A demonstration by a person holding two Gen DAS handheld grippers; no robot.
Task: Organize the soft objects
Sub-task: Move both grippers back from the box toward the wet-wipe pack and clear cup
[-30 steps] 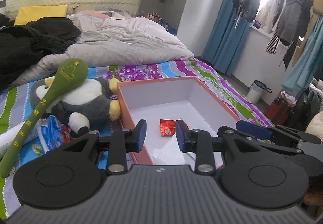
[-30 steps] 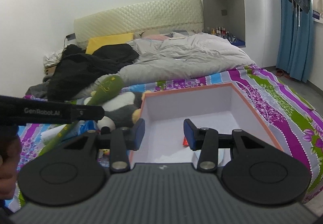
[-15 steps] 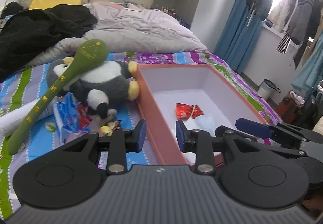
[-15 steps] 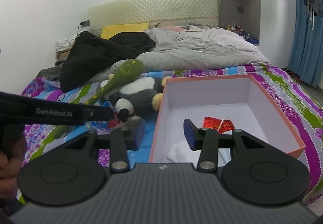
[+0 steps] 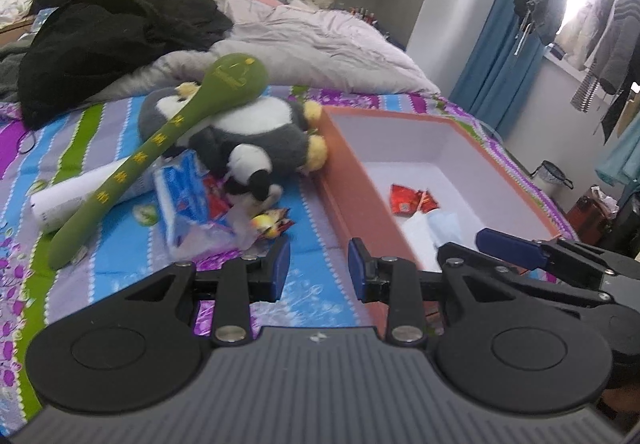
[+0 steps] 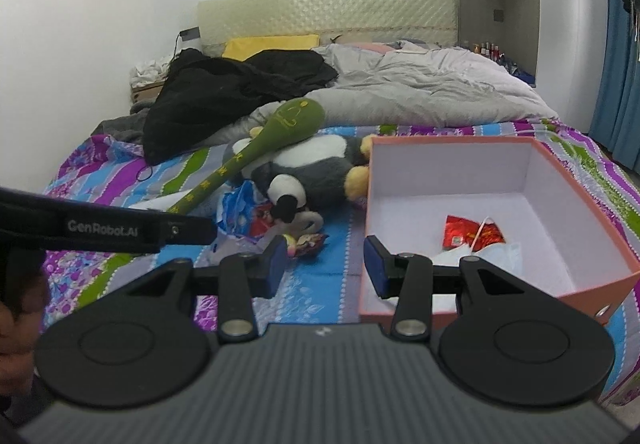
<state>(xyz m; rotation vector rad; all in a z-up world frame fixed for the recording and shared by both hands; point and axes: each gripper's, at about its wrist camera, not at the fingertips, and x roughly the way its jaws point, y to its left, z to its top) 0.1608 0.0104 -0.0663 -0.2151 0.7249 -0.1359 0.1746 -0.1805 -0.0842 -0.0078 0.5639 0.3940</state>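
A grey and white plush penguin (image 5: 256,135) (image 6: 316,167) lies on the striped bedspread, left of an orange box (image 5: 356,179) (image 6: 600,284) with a white inside. A green soft club (image 5: 168,135) (image 6: 256,151) leans across the plush. Blue tissue packs (image 5: 180,195) (image 6: 236,211) and snack wrappers (image 5: 272,222) (image 6: 306,242) lie in front of it. Red packets (image 5: 412,199) (image 6: 472,234) and a face mask (image 6: 496,256) rest in the box. My left gripper (image 5: 318,272) hovers open and empty over the sheet near the box's left wall. My right gripper (image 6: 326,268) is open and empty too.
A grey duvet (image 6: 420,91), black clothes (image 6: 224,95) and a yellow pillow (image 6: 272,43) fill the far half of the bed. A white roll (image 5: 80,191) lies by the club. Blue curtains, hanging clothes and a bin (image 5: 554,171) stand to the right.
Both grippers have swung left and dipped: the box has slid right in each view, and the plush and wrappers now sit nearer the centre. Jaw gaps are unchanged.
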